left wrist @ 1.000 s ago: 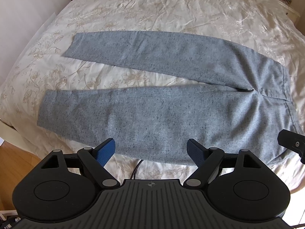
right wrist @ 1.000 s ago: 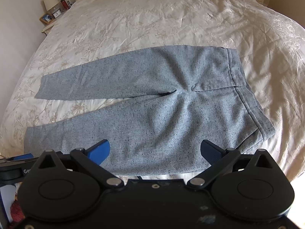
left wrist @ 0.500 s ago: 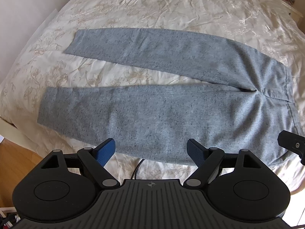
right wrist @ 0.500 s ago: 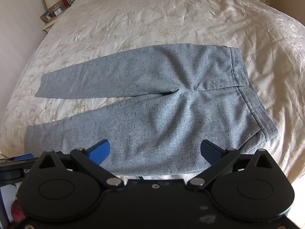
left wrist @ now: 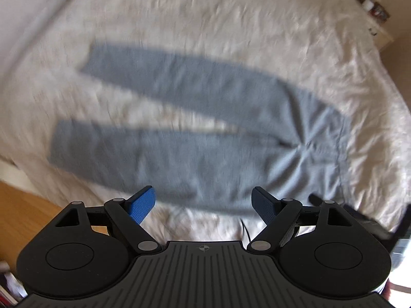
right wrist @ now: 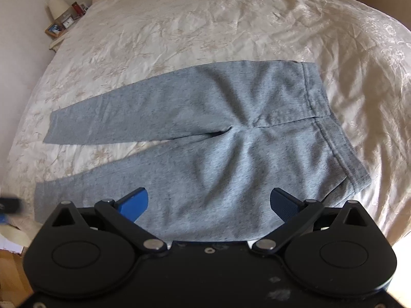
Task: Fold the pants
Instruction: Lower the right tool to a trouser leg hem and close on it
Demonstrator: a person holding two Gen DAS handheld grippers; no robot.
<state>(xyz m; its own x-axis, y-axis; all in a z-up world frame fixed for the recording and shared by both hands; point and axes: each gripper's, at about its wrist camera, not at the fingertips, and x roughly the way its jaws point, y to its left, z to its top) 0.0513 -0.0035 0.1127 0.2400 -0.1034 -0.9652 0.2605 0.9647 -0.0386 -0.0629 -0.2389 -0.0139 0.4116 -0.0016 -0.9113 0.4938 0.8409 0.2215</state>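
Grey speckled pants (right wrist: 231, 138) lie flat on the bed, legs spread to the left, waistband (right wrist: 331, 133) at the right. In the left wrist view the pants (left wrist: 205, 138) are blurred by motion. My left gripper (left wrist: 204, 202) is open and empty, above the near edge of the near leg. My right gripper (right wrist: 209, 202) is open and empty, above the near edge of the seat, left of the waistband's near corner. The right gripper's body shows at the left view's right edge (left wrist: 359, 215).
A cream flowered bedspread (right wrist: 205, 20) covers the bed. A nightstand with a lamp (right wrist: 57, 7) stands at the far left. Wooden floor (left wrist: 20, 205) lies below the bed's near left edge. Another nightstand (left wrist: 372, 10) is at the far right.
The left gripper has pulled back and swung, so the pants look smaller and blurred in its view. The right gripper has risen slightly. Both stay open; the pants have not moved.
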